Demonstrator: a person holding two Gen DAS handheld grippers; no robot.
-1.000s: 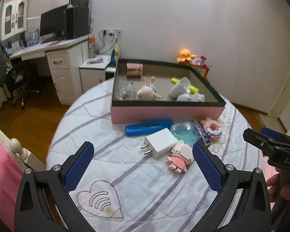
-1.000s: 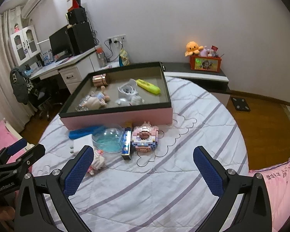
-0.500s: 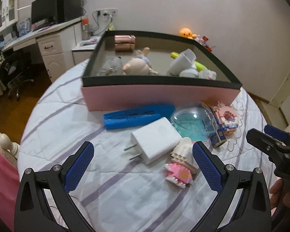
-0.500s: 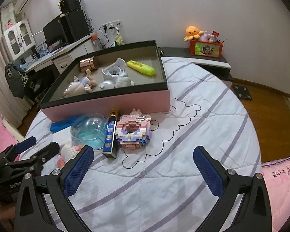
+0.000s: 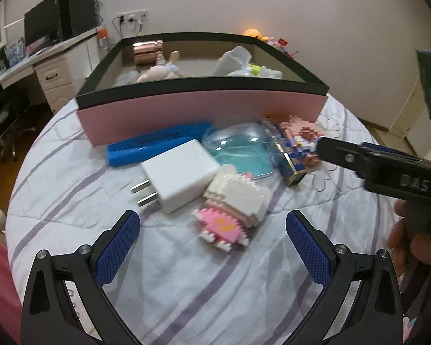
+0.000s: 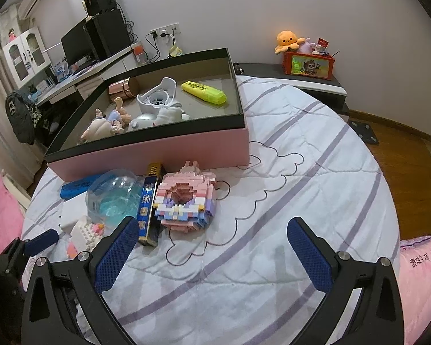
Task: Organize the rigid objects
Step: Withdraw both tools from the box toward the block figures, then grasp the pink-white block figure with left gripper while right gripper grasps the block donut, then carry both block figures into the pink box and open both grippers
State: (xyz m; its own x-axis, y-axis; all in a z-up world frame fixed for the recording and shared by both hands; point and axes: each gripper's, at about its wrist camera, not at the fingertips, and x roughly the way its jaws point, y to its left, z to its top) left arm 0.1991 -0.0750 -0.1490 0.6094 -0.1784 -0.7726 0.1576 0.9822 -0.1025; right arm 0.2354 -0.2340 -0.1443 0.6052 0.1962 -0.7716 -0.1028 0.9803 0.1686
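Left hand-held gripper [image 5: 212, 247] wide open, empty, poised low just in front of the pink-and-white block figure [image 5: 234, 205]. Likely step: straddle that figure, close, lift into the pink box [image 5: 204, 115] behind the clutter. Best done by advancing straight so both blue pads clear the flanks, then squeezing gently across the solid white body (brick builds tend to shed pieces) rather than the thin pink feet.

Around the figure, left to right: blue case [image 5: 155, 145] behind and to its left, lying along the box wall; white charger [image 5: 179, 174] touching its left side, prongs pointing away; clear dome with blue base [image 5: 238, 152] right behind it; dark blue-and-gold packet [image 5: 290, 162] to its right rear; pink block house [image 6: 185, 198] beyond that.

Charger so close that a left pad may nudge or catch it; worth entering slightly from the right. Right hand-held gripper [image 6: 212, 256] also spread wide and holding nothing, hovering to the figure's right over the quilt [image 6: 287, 189], close enough to crowd the lift path. Box already holding a doll, cup and yellow marker [image 6: 204, 92], with free floor near the front right.
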